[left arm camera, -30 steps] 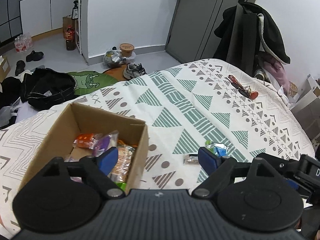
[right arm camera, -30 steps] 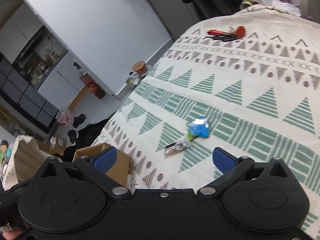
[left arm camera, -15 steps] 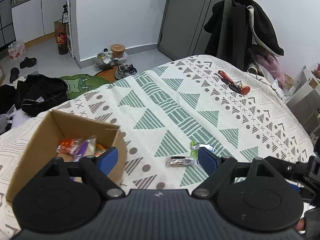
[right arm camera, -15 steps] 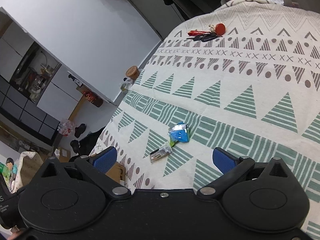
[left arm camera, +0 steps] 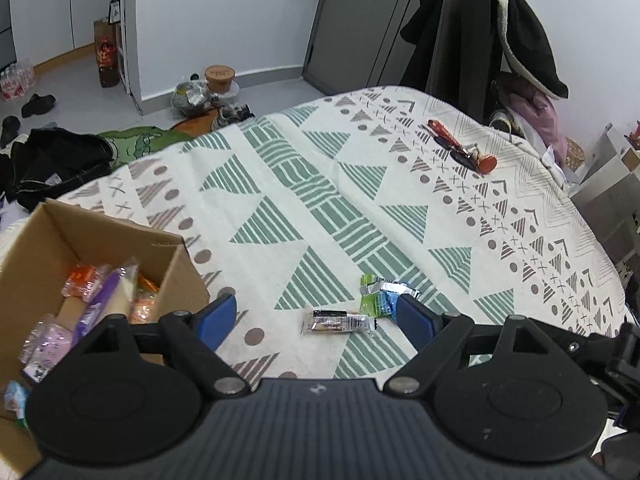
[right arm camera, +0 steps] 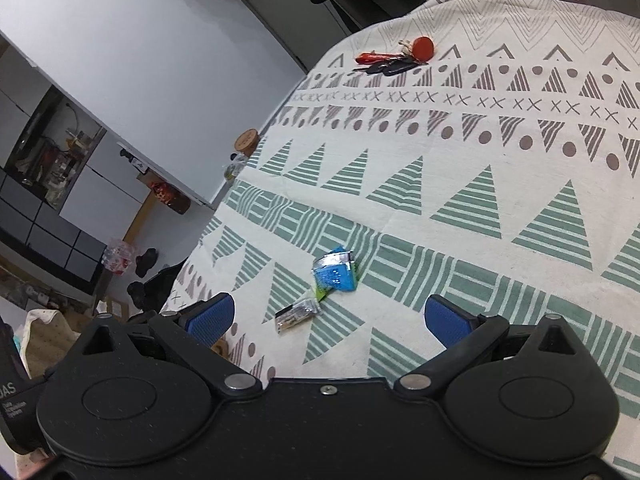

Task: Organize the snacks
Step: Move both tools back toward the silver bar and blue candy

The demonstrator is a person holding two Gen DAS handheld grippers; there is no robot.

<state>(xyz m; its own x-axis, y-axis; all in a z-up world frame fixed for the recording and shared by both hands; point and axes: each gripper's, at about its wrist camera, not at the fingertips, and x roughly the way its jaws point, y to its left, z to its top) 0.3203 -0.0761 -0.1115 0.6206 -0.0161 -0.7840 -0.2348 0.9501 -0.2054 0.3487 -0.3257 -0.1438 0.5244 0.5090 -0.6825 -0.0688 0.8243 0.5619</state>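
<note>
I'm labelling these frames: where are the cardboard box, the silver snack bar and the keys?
cardboard box [left arm camera: 182, 276], left wrist view, outer side wall.
silver snack bar [left arm camera: 338, 323], left wrist view, middle of wrapper.
keys [right arm camera: 390, 67], right wrist view, dark key heads.

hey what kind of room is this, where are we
Most likely a lived-in bedroom or small studio flat. The work surface looks like a bed under a patterned bedspread, a dark coat hangs by the door, and shoes and a black bag lie on the floor.

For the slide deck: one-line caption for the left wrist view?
Open left gripper above a patterned bedspread, snack packets ahead, cardboard box beside.
</note>
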